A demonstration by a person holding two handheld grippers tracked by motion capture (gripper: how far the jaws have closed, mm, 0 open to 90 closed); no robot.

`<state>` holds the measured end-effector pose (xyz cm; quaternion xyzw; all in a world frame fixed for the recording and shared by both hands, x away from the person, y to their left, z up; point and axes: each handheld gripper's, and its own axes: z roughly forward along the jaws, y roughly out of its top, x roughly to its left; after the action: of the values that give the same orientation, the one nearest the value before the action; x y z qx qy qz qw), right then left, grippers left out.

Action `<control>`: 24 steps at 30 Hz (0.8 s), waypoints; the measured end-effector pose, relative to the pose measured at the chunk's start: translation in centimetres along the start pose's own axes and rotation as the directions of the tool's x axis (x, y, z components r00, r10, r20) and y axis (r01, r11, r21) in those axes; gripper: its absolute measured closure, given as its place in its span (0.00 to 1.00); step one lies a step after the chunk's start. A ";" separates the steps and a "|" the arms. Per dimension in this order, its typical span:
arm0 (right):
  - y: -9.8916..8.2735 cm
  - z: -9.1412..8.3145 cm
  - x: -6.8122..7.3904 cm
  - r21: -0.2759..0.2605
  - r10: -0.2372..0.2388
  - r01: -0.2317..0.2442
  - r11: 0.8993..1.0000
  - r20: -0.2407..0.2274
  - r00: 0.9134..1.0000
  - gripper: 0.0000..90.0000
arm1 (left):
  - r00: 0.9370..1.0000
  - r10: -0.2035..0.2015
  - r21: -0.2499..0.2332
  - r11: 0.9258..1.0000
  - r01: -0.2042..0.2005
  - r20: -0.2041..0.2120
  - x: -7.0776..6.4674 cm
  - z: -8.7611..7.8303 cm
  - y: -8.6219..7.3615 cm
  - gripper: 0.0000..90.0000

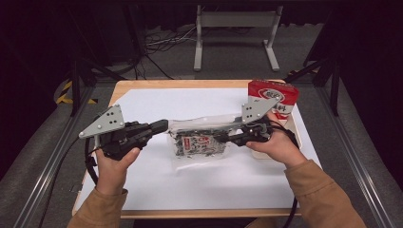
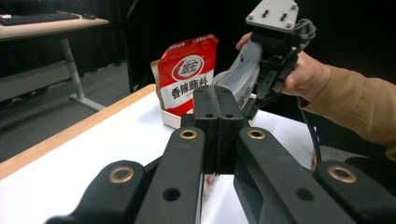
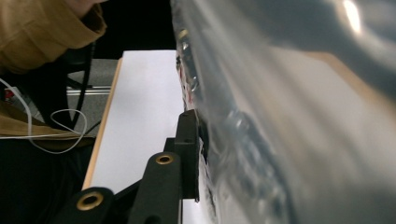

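A clear plastic bag (image 1: 199, 145) with dark contents and a red and white label lies at the middle of the white sheet. My left gripper (image 1: 163, 126) is shut on the bag's left upper corner; in the left gripper view its jaws (image 2: 215, 100) are pressed together. My right gripper (image 1: 223, 138) comes in from the right and holds the bag's right edge, with the film (image 2: 240, 74) lifted up to it. In the right gripper view the film (image 3: 289, 140) lies against the one jaw that shows and hides the other; the gripper (image 3: 201, 126) looks shut on it.
A red and white pouch (image 1: 273, 97) stands upright in a shallow white tray (image 2: 170, 119) at the table's back right, just behind my right hand. The white sheet (image 1: 204, 180) covers a wooden table. A metal frame (image 1: 235, 21) and cables lie on the floor beyond.
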<state>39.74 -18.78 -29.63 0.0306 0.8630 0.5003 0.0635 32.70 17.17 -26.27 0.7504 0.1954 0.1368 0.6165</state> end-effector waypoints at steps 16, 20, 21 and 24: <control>0.5 -3.0 0.8 -0.002 0.013 -0.013 1.000 -0.002 1.000 0.84 | 0.999 0.029 0.042 0.999 -0.028 -0.019 -0.1 0.4 -0.2 0.78; 0.5 -4.4 0.7 0.003 0.051 -0.051 0.999 0.017 0.999 0.84 | 0.999 0.043 0.065 0.997 -0.042 -0.021 0.1 0.6 -0.4 0.70; 0.5 -4.4 0.7 0.003 0.051 -0.051 0.999 0.017 0.999 0.84 | 0.999 0.040 0.069 0.997 -0.038 -0.019 0.1 0.7 -0.5 0.70; 0.5 -5.5 0.7 -0.004 0.080 -0.080 0.997 0.028 0.996 0.84 | 0.999 0.042 0.090 0.995 -0.039 -0.034 0.5 0.9 -0.9 0.67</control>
<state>38.32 -23.15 -26.52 0.0723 0.8594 0.5031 0.0555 33.40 16.74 -27.38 0.7784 0.1972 0.1539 0.5758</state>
